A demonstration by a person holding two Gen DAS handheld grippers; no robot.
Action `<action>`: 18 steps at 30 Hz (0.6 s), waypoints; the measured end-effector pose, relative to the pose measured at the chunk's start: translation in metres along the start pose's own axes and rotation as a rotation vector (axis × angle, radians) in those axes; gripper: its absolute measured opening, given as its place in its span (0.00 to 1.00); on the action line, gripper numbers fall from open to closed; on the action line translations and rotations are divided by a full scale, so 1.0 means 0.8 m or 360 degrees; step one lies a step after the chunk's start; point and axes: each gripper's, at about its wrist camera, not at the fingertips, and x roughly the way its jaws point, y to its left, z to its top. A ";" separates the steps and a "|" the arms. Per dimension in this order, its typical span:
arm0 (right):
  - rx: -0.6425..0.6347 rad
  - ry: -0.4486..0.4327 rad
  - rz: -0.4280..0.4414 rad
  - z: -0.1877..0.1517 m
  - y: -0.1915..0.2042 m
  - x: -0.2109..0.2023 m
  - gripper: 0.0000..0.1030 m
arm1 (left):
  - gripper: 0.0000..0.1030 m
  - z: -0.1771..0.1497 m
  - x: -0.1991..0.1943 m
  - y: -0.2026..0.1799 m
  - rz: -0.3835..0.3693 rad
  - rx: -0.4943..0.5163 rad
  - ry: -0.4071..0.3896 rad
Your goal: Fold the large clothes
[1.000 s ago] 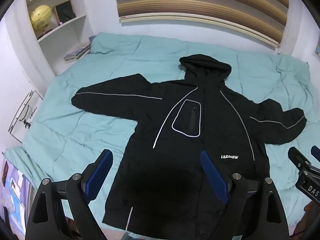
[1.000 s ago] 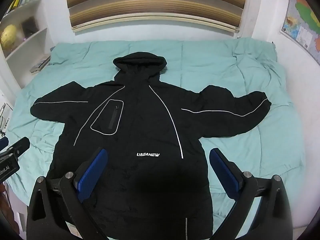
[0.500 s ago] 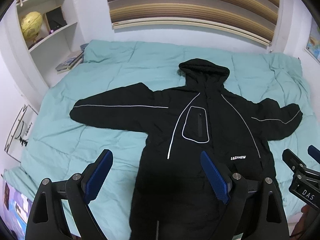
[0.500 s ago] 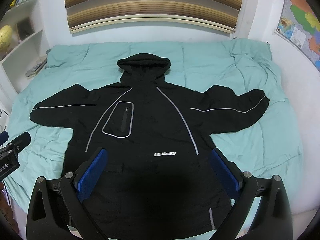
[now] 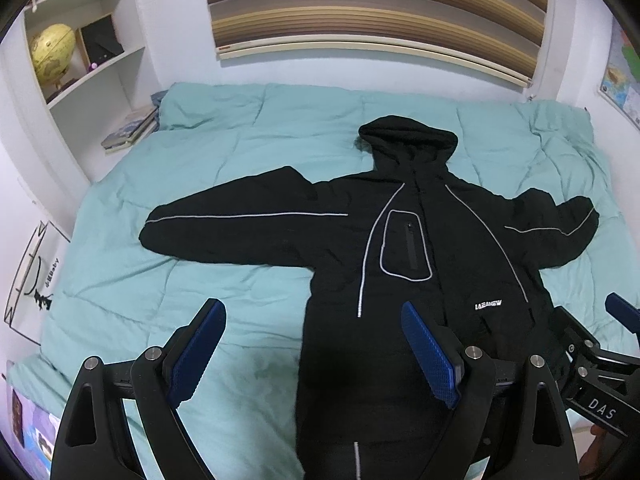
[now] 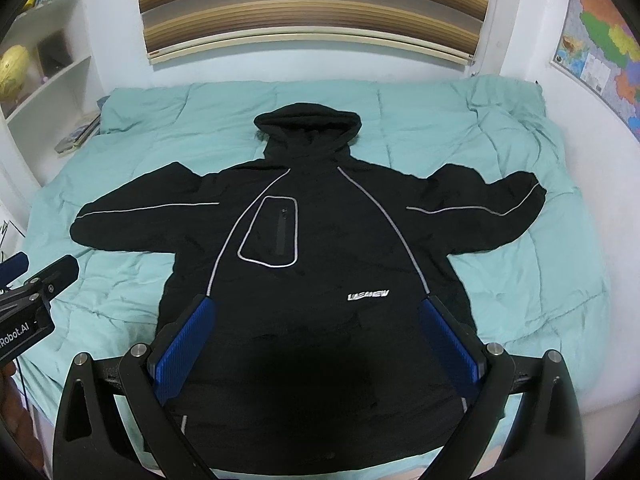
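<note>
The big black jacket [image 6: 320, 264] is lying flat on its back on the green bed cover [image 6: 520, 288], with both sleeves stretched out to the sides and the hood pointing at the wall. In the last second both cameras are pulling back and lifting up a little, so the jacket is looking smaller and more of the bed is showing around it, mostly on the left side in the left view. I think this means the folding is not started yet and the hands are only getting ready to pick a spot. The left gripper [image 5: 312, 352] is hanging over the bottom left part of the jacket with its blue pads wide apart and nothing between them. The right gripper [image 6: 320, 340] is hanging over the bottom middle of the jacket, and its pads are wide apart and holding nothing too. The left sleeve [image 5: 240, 224] is ending with lots of bare cover past it, so there is plenty of room to swing it inward. The right sleeve [image 6: 488, 216] is bending a bit and also has open cover around it. The bottom hem is sitting close to the near edge of the bed, so it could slip off if pulled that way
</note>
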 end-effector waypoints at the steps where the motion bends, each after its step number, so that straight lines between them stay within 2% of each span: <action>1: 0.0005 0.0007 0.0007 0.000 0.004 0.001 0.99 | 0.88 0.000 -0.001 0.004 0.0000 -0.0001 -0.0004; 10: -0.0039 0.0008 0.0009 -0.001 0.044 0.003 0.99 | 0.88 0.004 -0.001 0.038 -0.0012 -0.0018 -0.0040; 18: -0.0050 0.0063 0.0035 0.000 0.069 0.017 0.99 | 0.88 0.008 0.014 0.064 -0.0025 -0.0048 -0.0028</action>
